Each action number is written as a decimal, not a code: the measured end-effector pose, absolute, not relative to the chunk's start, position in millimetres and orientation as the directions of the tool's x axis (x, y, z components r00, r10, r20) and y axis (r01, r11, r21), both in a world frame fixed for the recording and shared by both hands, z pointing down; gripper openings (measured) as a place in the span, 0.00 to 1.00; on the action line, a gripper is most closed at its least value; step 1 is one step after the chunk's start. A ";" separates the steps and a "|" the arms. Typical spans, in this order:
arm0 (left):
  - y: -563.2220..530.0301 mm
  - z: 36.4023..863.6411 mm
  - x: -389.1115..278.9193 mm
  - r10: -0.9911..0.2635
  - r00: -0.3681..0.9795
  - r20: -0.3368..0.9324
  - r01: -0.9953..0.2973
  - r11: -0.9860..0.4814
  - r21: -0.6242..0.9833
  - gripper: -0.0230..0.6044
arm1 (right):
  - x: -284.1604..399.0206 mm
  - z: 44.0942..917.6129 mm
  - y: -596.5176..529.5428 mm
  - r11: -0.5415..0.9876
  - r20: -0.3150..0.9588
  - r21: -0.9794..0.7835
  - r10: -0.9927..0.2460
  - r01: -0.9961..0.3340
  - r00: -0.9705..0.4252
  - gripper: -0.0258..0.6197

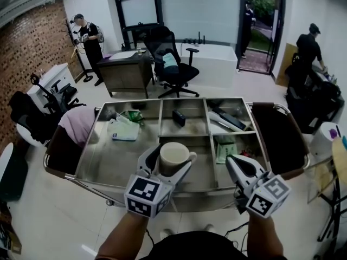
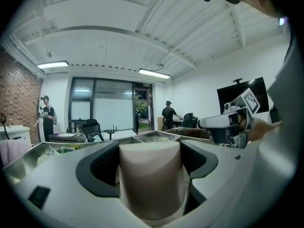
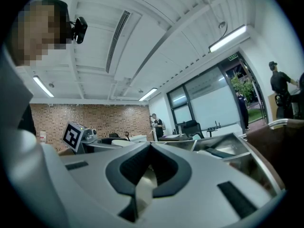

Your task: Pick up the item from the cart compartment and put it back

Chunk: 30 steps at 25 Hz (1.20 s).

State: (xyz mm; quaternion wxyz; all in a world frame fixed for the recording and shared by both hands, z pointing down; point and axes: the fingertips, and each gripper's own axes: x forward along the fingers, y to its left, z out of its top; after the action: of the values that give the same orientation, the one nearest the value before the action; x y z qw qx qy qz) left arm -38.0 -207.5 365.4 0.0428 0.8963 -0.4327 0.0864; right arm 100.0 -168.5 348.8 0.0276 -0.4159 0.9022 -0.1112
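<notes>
Brick wall and glass doors frame an office with a pale glossy floor, where a black swivel chair stands behind a stainless-steel cart split into rectangular compartments. The left gripper clamps a smooth, cream ceramic mug between its dark ribbed pads, holding it upright over the middle front compartment, handle pointing right. The right gripper hovers just beside it over the cart's front right corner, jaws closed together on nothing. A flat white pouch lies in the large left compartment.
</notes>
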 end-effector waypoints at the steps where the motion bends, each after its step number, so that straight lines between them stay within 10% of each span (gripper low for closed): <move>1: -211.0 364.8 -35.3 -0.768 0.611 0.191 -0.783 -0.622 0.002 0.68 | 100.6 348.6 -168.6 0.629 0.042 -0.224 -0.757 -0.745 -0.652 0.08; 30: -288.3 411.2 26.0 -0.726 0.625 0.285 -0.756 -0.654 -0.007 0.68 | 111.5 351.5 -171.7 0.613 0.051 -0.222 -0.769 -0.758 -0.637 0.08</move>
State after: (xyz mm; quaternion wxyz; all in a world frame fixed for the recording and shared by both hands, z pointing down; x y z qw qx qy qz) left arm 26.0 -288.3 411.2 0.0570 0.8997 -0.4120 0.1325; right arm 111.5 -171.7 351.5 0.0245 -0.4253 0.8977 -0.1122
